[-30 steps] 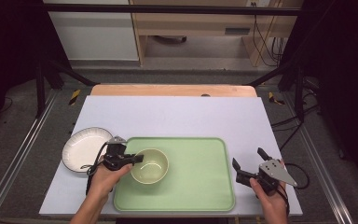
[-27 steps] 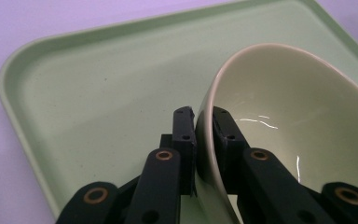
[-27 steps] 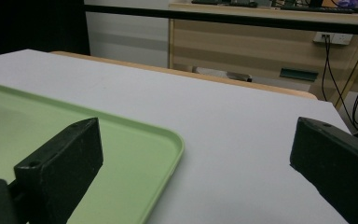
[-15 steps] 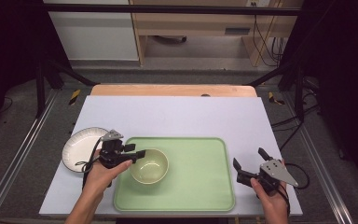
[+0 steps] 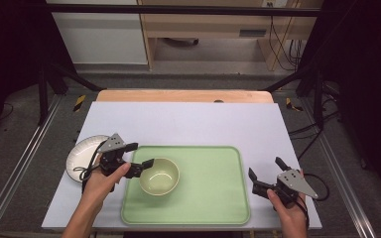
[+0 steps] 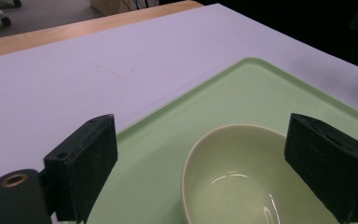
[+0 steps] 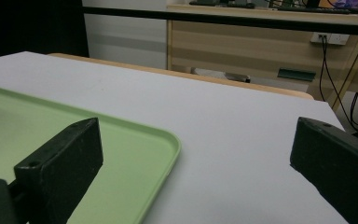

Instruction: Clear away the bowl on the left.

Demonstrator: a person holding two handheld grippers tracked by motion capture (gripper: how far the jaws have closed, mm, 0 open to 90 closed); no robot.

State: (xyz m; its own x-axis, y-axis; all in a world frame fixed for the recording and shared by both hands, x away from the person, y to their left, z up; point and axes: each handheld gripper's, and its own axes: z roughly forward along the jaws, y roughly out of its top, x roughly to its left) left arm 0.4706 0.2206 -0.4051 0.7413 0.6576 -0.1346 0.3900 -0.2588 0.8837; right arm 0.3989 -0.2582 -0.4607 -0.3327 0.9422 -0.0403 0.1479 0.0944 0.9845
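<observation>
Looking down on the table (image 5: 188, 119), we see a pale green tray (image 5: 213, 198) lying on its near half, and a small cream bowl (image 5: 159, 176) standing upright in the tray's left part. A white plate (image 5: 79, 157) rests on the table just left of the tray.

Our left gripper (image 5: 138, 157) hovers at the bowl's left rim with its jaws spread wide; in the left gripper view the bowl (image 6: 242, 177) sits between the two jaws, and neither touches it. Our right gripper (image 5: 266, 173) waits on the table near the tray's right edge, jaws wide too and holding nothing; its own view looks past the tray's corner (image 7: 121, 154) across bare tabletop.

We judge the bowl to be glazed ceramic or hard plastic: stiff, smooth and likely slippery, light enough for one gripper, yet apt to chip if dropped. Its curved wall gives no flat grip from outside, so we would take hold at the rim, one jaw inside and one outside, and pinch firmly. Too shallow a bite could let the bowl tilt or slide out.
</observation>
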